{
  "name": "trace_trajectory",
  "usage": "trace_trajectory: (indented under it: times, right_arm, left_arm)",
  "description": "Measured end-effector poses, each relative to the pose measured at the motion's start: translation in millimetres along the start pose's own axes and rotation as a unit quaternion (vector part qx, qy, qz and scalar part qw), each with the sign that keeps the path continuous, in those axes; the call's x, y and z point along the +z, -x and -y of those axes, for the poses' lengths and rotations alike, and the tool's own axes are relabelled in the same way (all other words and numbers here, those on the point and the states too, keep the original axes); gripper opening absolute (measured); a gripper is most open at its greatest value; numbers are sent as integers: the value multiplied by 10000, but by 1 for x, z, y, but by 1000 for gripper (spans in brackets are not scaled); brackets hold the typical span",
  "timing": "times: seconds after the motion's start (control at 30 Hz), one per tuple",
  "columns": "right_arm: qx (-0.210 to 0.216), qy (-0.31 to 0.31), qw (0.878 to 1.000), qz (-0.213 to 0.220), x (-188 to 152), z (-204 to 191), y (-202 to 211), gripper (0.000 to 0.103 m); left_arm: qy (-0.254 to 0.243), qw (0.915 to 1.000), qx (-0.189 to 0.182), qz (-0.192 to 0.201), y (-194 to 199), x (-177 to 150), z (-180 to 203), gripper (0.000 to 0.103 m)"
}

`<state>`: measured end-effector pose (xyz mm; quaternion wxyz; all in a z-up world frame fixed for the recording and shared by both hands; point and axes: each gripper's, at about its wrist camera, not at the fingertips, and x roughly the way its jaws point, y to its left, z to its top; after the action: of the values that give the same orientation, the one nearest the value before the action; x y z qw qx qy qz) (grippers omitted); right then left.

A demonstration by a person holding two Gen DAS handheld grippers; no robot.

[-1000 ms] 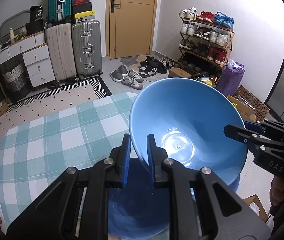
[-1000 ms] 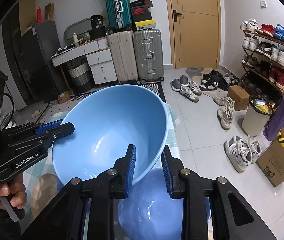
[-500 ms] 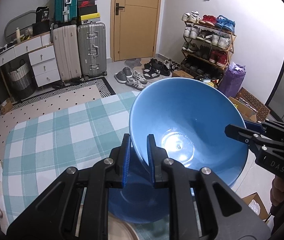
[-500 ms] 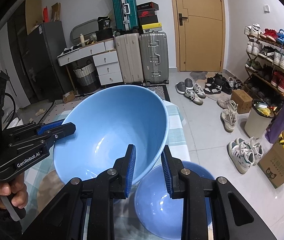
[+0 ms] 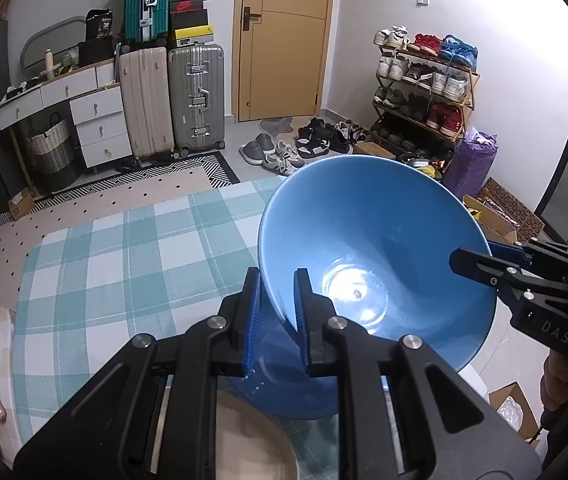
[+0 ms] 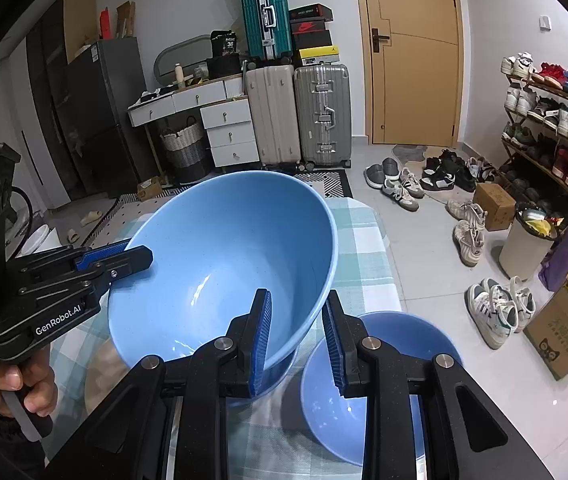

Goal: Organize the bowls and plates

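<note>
Currently both my grippers carry one large blue bowl [image 5: 376, 264] above the near right part of the table with the teal checked cloth [image 5: 131, 264]. My left gripper [image 5: 275, 312] is clenched on the bowl's left rim, one pad inside the wall and one outside. My right gripper [image 6: 298, 338] grasps the opposite rim the same way; in its view the jaws stand a little wider, yet the rim still sits between the pads.

Bowl attitude: tilted, opening facing partly toward me, base clear of the cloth as far as I can judge.

Below: a smaller blue bowl [image 6: 376, 384] stands on the cloth, just right of the held bowl in the right wrist view. A pale beige plate [image 5: 243, 440] lies at the near edge, under my left gripper.

Risks, as I judge them:
- Rim grips are thin and the glaze looks slick. If my two hands drift apart or twist unevenly, a pad could slide off and the bowl would swing down on the other grip.
- Table edge is close on the right, hard tiled floor beyond. A drop there likely means breakage.
- Lowering while tilted could knock the held bowl's base against the smaller bowl's rim or the plate, chipping either.
- Setting it down unlevel may let it rock on release.
</note>
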<state>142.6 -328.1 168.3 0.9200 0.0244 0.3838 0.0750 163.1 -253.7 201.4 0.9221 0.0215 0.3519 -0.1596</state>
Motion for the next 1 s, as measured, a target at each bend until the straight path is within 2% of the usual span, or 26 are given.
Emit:
trace_trajectory:
  times: [0.53,1.0]
  right_arm:
    - [92,99,9998,-152,-12,-15,-18,27]
    - [140,226,9990,-347,-23,-18,-47,27]
  left_arm:
    - [136,9998,34,-115,-10,-21,-26,13]
    - [262,9993,83,-267,-42,-40,-48,13]
